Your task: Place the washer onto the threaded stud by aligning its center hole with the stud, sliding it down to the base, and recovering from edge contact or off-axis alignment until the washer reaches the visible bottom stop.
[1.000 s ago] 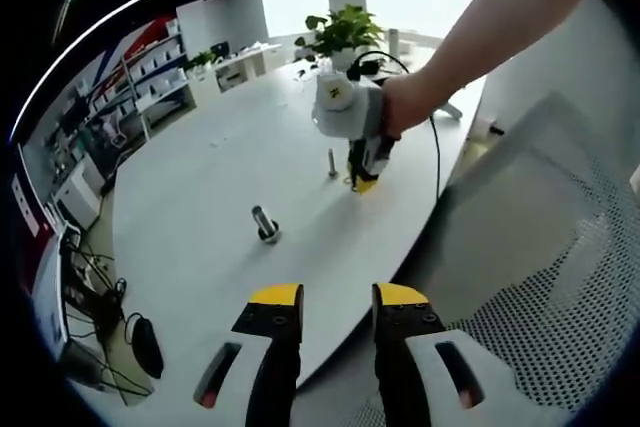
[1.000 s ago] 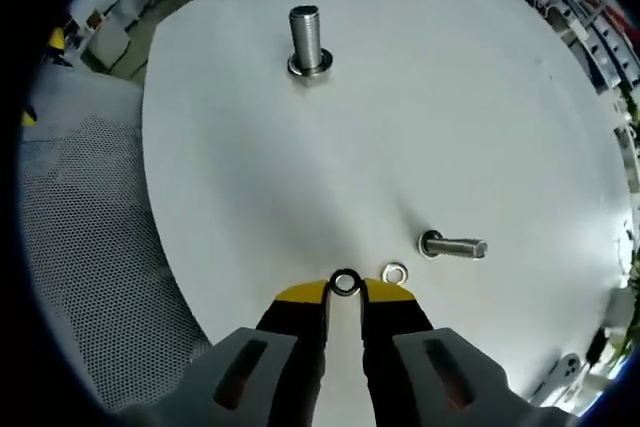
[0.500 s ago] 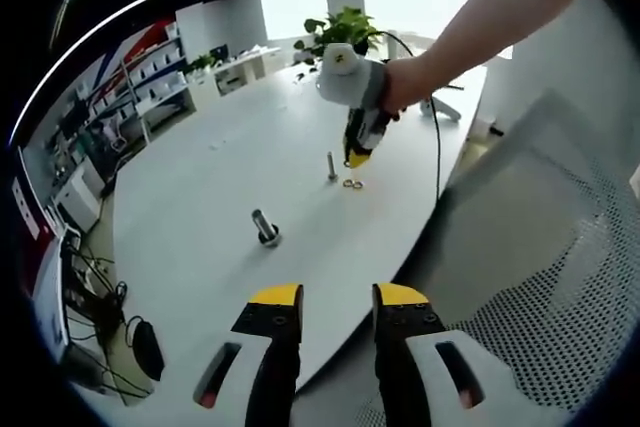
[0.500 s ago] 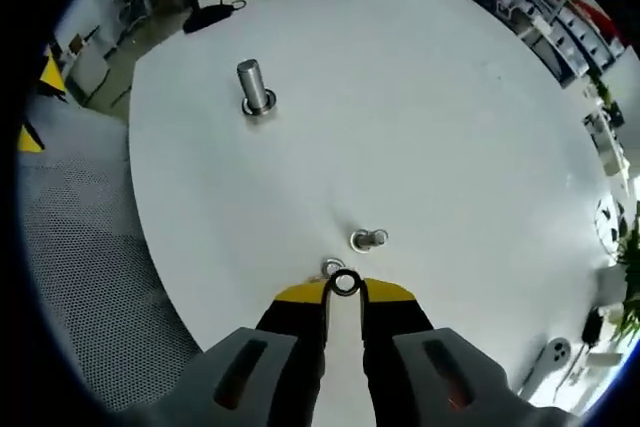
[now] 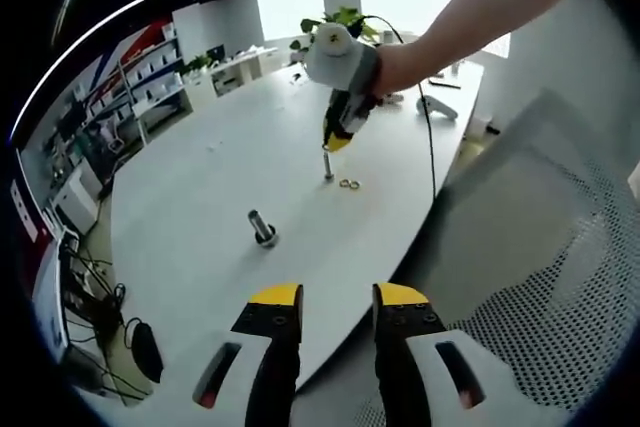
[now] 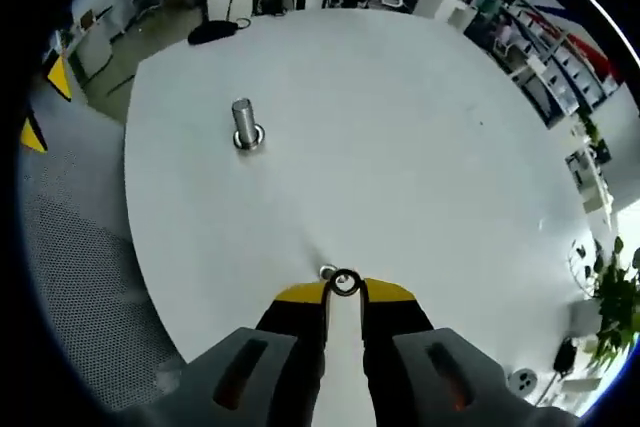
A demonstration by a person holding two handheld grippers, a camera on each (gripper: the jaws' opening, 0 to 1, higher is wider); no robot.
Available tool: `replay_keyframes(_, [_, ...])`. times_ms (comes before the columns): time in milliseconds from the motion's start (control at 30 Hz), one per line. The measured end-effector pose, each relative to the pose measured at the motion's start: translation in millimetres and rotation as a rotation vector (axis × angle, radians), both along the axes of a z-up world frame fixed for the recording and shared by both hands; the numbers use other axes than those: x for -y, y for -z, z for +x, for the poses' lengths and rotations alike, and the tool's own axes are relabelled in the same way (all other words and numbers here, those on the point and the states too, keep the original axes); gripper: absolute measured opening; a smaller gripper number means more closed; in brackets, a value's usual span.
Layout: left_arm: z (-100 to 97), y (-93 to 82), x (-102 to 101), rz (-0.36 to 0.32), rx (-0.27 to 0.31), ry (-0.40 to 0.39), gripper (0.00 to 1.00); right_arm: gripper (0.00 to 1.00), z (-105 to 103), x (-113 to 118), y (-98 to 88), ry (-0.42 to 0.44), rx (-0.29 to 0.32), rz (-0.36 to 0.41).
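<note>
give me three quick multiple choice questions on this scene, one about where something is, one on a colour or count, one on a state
1. Where is the right gripper in the left gripper view?
A. above the thin upright stud
B. resting on the chair
C. beside the plant

2. How many loose washers lie on the table by that stud?
A. none
B. two
C. five

3. What state is the right gripper in?
A. wide open
B. shut on a washer
C. shut on a cable

Answers: 1 A, its yellow tips hang just over the stud's top. 2 B, two small rings lie side by side next to the stud. 3 B, the right gripper view shows a ring pinched between the jaw tips.
</note>
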State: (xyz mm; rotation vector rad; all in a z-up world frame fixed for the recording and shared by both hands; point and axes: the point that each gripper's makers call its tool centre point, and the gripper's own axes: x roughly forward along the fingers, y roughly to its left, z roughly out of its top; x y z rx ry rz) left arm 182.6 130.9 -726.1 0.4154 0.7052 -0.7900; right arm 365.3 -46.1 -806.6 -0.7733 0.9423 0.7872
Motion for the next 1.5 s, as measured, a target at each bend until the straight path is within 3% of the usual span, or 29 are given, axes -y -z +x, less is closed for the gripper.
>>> replay_keyframes(767, [-0.2,1.7,-0.2,0.005,-0.006,0.002,0.26,0.14,4.6,1.2,17.6,0.027,-0.056,-0.024])
replay_keyframes(1500, [0.0,5.2,-3.0,0.017,-0.02,-0.014,0.26,0.14,4.2,3.2,56.9,0.047,-0.146,-0.059])
